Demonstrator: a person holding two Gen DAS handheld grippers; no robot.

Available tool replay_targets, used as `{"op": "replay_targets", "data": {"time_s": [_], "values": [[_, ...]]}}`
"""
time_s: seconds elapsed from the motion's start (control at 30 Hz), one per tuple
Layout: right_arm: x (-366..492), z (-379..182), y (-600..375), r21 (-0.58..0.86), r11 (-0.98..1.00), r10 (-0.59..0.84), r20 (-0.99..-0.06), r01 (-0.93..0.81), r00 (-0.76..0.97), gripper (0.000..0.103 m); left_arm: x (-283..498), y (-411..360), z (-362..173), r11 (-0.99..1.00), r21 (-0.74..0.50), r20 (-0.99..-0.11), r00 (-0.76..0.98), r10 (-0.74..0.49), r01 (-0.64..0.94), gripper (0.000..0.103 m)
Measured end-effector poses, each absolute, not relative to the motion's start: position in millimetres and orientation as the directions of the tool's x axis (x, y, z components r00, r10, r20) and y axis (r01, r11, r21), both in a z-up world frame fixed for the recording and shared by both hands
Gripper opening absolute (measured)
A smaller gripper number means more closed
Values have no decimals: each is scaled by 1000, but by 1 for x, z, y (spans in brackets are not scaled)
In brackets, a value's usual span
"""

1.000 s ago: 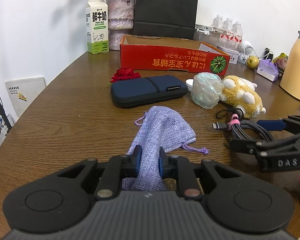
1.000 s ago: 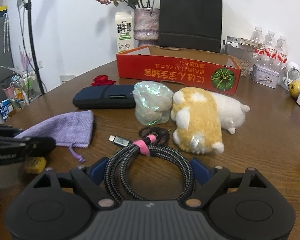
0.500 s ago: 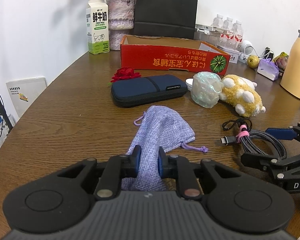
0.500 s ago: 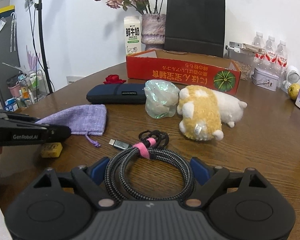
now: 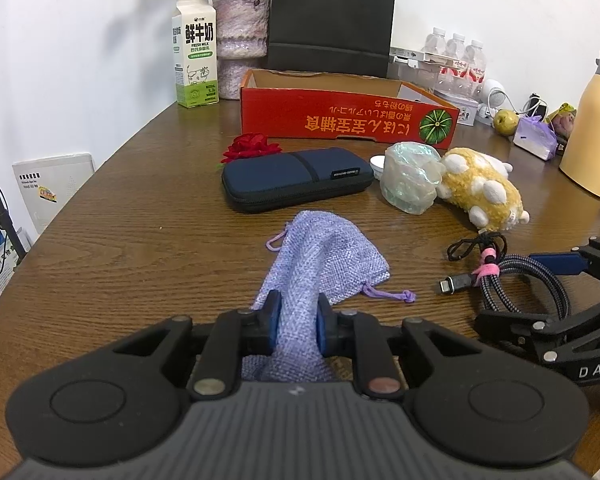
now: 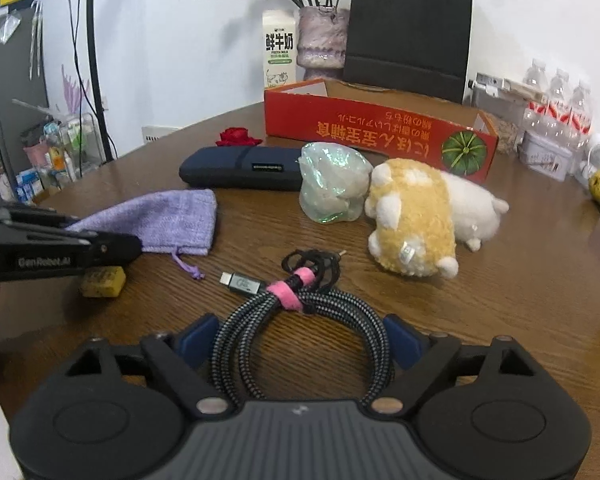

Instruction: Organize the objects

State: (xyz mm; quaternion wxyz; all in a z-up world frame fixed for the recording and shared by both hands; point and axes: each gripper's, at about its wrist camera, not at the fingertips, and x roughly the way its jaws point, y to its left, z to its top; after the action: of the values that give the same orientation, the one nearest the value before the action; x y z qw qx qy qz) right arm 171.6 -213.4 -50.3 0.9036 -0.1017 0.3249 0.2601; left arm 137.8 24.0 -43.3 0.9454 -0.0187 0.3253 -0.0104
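Observation:
My left gripper [image 5: 298, 312] is shut on the near end of a purple cloth pouch [image 5: 328, 256], which lies on the wooden table [image 5: 140, 240]. From the right wrist view, the pouch [image 6: 172, 216] and the left gripper [image 6: 100, 246] sit at the left. My right gripper [image 6: 300, 336] is shut on a coiled braided cable [image 6: 312, 304] with a pink tie, its blue pads pressing both sides of the coil. In the left wrist view the cable [image 5: 540, 280] and right gripper [image 5: 506, 288] are at the right.
A red cardboard box [image 5: 340, 116] stands open at the back. In front lie a dark blue case [image 5: 296, 180], a red rose [image 5: 250, 146], a shiny plastic bag [image 5: 410, 180] and a yellow plush toy [image 5: 480, 192]. A yellow block [image 6: 102, 280] sits under the left gripper.
My right gripper has drawn the coiled cable away from the plush toy, nearer and to the right in the left wrist view. The left gripper and pouch have stayed put.

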Motion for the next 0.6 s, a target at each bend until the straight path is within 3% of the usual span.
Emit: {"op": "replay_targets", "data": {"time_s": [0.47, 0.6], "values": [[162, -29, -220, -33, 848, 421, -562, -528, 712, 84, 138, 12, -24, 998, -48, -583, 811, -58, 37, 16], [164, -31, -219, -41, 843, 417, -581, -537, 699, 84, 140, 10, -25, 998, -47, -592, 803, -63, 44, 16]]}}
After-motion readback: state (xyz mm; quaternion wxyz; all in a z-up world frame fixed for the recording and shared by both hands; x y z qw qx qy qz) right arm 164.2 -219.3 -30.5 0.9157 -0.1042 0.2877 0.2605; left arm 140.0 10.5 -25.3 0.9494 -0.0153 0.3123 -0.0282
